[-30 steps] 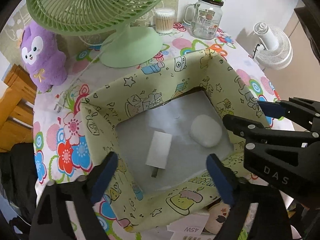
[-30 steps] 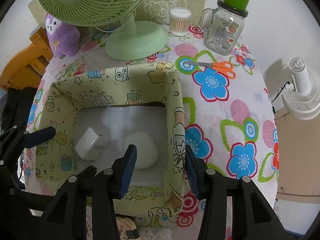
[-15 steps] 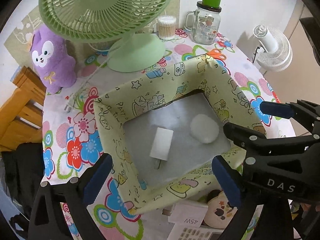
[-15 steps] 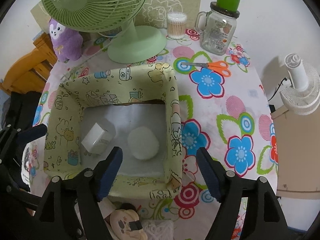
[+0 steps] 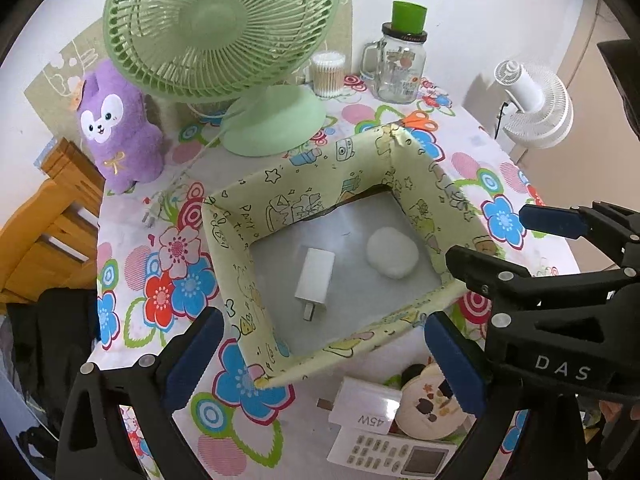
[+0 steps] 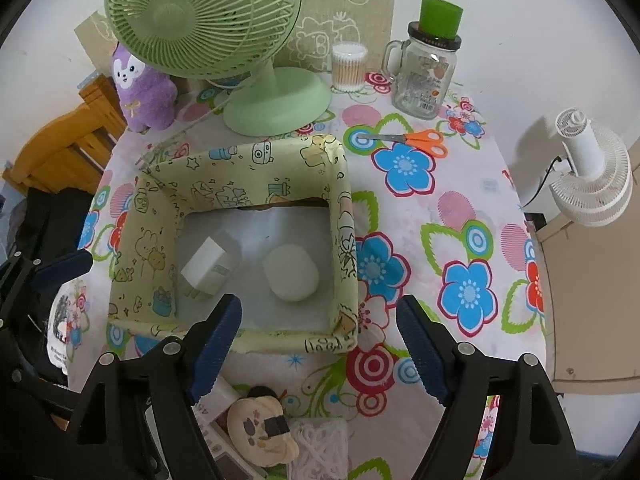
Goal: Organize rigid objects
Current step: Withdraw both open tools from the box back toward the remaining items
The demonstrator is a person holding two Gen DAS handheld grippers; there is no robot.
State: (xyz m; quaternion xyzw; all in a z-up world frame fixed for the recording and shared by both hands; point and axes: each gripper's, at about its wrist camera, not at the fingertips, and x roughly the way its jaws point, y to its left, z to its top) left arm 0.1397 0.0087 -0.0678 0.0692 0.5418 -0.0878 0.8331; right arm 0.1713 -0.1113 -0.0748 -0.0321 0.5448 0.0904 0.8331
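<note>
A yellow-green cartoon-print fabric box (image 5: 248,216) (image 6: 340,216) sits mid-table. Inside it lie a white plug charger (image 5: 314,276) (image 6: 208,264) and a white oval lump (image 5: 392,252) (image 6: 292,272). My left gripper (image 5: 322,356) hangs open above the box's near wall, touching nothing. My right gripper (image 6: 320,340) hovers over the box's near right corner; its jaws are opening and nothing is gripped between them. At the front edge lie a 45W charger (image 5: 368,404), a remote control (image 5: 392,452) and a round cream case (image 5: 428,404) (image 6: 260,428).
Behind the box stand a green desk fan (image 5: 224,40), a purple plush (image 5: 116,128), a cotton-swab tub (image 5: 328,74) and a glass jar with a green lid (image 5: 402,68). Orange scissors (image 6: 424,142) lie at the back right. A wooden chair (image 5: 44,232) stands left, a white fan (image 6: 588,172) right.
Both grippers have risen and drawn back from the box. The right gripper's jaws, close together around the box's right wall before, have spread wide and let it go.
</note>
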